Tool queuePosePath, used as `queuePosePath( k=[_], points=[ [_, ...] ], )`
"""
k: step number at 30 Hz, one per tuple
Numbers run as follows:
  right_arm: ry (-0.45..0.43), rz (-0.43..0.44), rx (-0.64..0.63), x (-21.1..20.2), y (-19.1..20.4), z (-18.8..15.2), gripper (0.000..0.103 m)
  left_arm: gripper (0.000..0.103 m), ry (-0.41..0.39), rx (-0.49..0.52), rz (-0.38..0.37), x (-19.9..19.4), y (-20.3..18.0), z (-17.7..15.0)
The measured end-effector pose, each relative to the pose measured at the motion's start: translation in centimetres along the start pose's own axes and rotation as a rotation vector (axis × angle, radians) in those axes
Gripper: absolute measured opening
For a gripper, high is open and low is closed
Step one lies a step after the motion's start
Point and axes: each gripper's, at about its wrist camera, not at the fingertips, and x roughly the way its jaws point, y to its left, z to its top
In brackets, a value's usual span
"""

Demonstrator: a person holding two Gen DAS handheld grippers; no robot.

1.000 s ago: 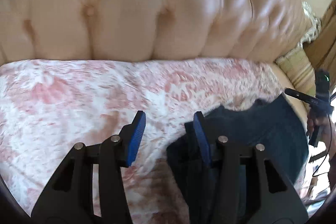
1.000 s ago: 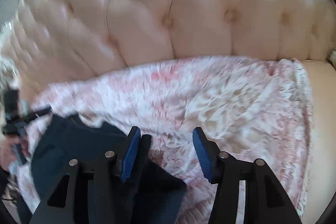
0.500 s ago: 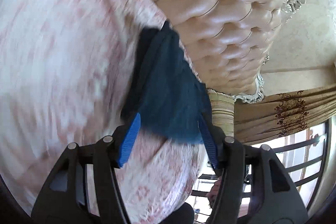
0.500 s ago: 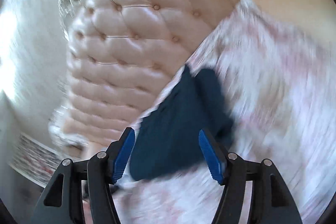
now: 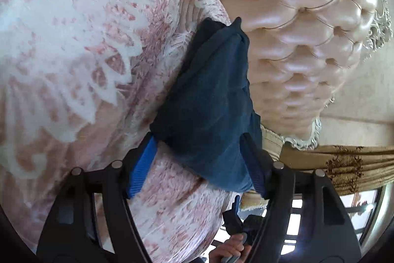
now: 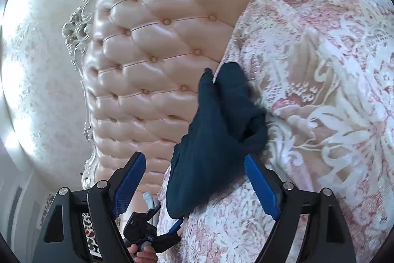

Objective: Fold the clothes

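Dark navy folded cloth garment [image 5: 209, 100] lies just ahead of the spread left gripper [image 5: 197, 164] and spread right gripper [image 6: 197, 186], long axis running away toward the tufted peach leather backrest [image 5: 295, 28], on pink-and-white floral bedspread [image 6: 320, 90].

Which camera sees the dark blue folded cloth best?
The right wrist view: the dark blue folded cloth lies whole between the open right gripper fingers. In the left wrist view, the left gripper fingers cover the cloth's near corners.
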Motion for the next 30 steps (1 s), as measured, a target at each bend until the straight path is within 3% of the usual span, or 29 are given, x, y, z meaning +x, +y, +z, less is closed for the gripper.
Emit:
queuePosePath(
  k=[7, 11, 16, 19, 20, 21, 22, 23, 24, 30],
  points=[
    [0.088, -0.075, -0.033, 1.9, 0.7, -0.8, 0.084, 0.07, -0.036, -0.003, 0.047, 0.4, 0.0, -0.2],
    [0.064, -0.146, -0.049, 2.8, 1.0, -0.6, 0.084, 0.07, -0.054, -0.005, 0.072, 0.6, 0.0, -0.3],
    [0.04, -0.305, -0.042, 4.3, 1.4, -0.7, 0.084, 0.07, -0.087, -0.048, 0.071, 0.8, 0.4, -0.2],
    [0.016, -0.377, -0.059, 5.4, 1.9, -0.7, 0.088, 0.053, -0.1, -0.082, 0.07, 0.9, 0.9, 0.0],
    [0.007, -0.393, -0.065, 5.7, 2.1, -0.7, 0.088, 0.041, -0.1, -0.075, 0.067, 0.9, 1.0, 0.1],
    [-0.006, -0.396, -0.084, 5.8, 2.3, -0.7, 0.086, 0.038, -0.1, -0.069, 0.065, 0.8, 1.0, 0.1],
    [-0.021, -0.394, -0.112, 5.7, 2.5, -0.8, 0.076, 0.037, -0.101, -0.061, 0.065, 0.7, 1.0, 0.1],
    [-0.024, -0.395, -0.137, 5.5, 2.9, -0.7, 0.038, 0.035, -0.105, -0.051, 0.072, 0.5, 0.6, 0.1],
    [-0.021, -0.397, -0.161, 5.3, 3.4, -0.7, 0.029, 0.034, -0.11, -0.039, 0.078, 0.2, 0.1, 0.0],
    [-0.061, -0.402, -0.333, 3.2, 8.3, -0.8, 0.023, 0.032, -0.107, 0.039, 0.064, -2.1, -4.2, -2.0]
  ],
)
